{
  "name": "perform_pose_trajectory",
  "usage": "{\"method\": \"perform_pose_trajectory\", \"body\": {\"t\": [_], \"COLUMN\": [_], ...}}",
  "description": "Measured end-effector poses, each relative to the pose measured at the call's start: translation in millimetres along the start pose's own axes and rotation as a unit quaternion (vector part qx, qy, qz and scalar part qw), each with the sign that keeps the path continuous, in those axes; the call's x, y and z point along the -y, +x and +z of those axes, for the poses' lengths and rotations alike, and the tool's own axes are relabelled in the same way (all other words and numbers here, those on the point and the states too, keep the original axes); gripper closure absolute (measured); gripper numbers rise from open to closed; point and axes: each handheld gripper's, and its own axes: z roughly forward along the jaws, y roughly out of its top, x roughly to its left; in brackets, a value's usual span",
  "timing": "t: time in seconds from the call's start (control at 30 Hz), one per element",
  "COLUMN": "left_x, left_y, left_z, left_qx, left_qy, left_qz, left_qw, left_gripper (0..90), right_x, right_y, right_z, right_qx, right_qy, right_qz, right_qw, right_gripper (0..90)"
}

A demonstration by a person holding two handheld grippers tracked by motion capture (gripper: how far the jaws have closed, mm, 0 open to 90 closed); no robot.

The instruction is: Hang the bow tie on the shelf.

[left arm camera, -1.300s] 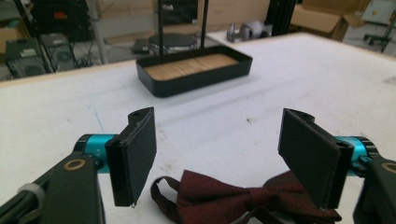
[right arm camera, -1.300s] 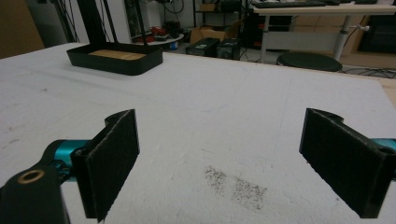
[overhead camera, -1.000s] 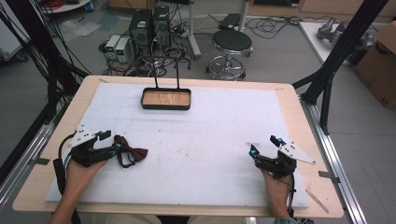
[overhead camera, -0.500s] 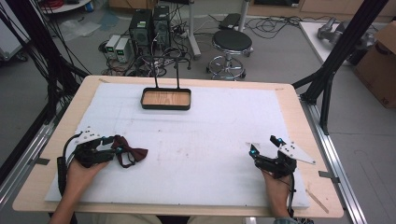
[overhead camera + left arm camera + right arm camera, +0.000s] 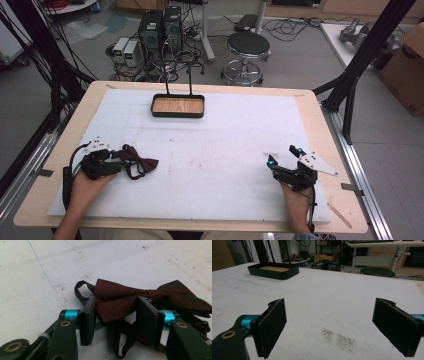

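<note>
The step in hand looks like the pickup of the dark red bow tie [image 5: 139, 163], which lies flat on the white surface [image 5: 215, 145] at about 8 o'clock, near the left edge. The left gripper [image 5: 121, 159] sits right at the tie's near wing. In the left gripper view its jaws stand partly apart and straddle that wing of the bow tie [image 5: 140, 296], with the cloth lying loose between the pads; they have not pinched it. The tie's thin black strap [image 5: 80, 291] loops out beside one jaw and more strap trails under the gripper.

The right gripper [image 5: 282, 157] rests at about 4 o'clock, well apart from the tie, with its jaws wide and nothing between them, only bare surface. A black tray with a wooden floor [image 5: 178, 106] and an upright wire stand sits at 12 o'clock, at the far edge of the white surface.

The next move probably calls for the left jaws to close squarely on the wing, not on the strap alone, so the tie lifts in one piece. The tray may well be where it goes, though that is a guess.
</note>
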Motion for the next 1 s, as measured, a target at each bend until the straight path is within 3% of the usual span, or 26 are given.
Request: {"method": "perform_pose_trajectory", "body": {"t": [0.2, 0.43, 0.7, 1.0], "left_x": [0.6, 2.2, 0.7, -5.8], "left_y": [-4.1, -9.3, -12.4, -13.4], "left_z": [-0.3, -1.1, -7.4, -16.3], "left_qx": [-0.014, -0.020, -0.010, -0.037], "left_qy": [0.010, 0.001, -0.037, -0.074], "left_qz": [0.028, 0.060, 0.061, 0.032], "left_qw": [0.9995, 0.9980, 0.9974, 0.9961], "left_gripper": [63.1, 79.7, 85.0, 85.0], "right_x": [0.1, 0.2, 0.3, 0.3], "right_y": [-0.2, -0.4, -0.7, -0.6], "right_z": [-0.2, 0.0, 0.2, 0.2], "right_qx": [0.001, 0.003, 0.003, 0.004], "right_qy": [0.001, 0.002, 0.002, 0.004], "right_qz": [0.003, 0.005, 0.005, 0.006], "right_qw": [1.0000, 1.0000, 1.0000, 1.0000], "right_gripper": [11.0, 11.0, 11.0, 11.0]}}
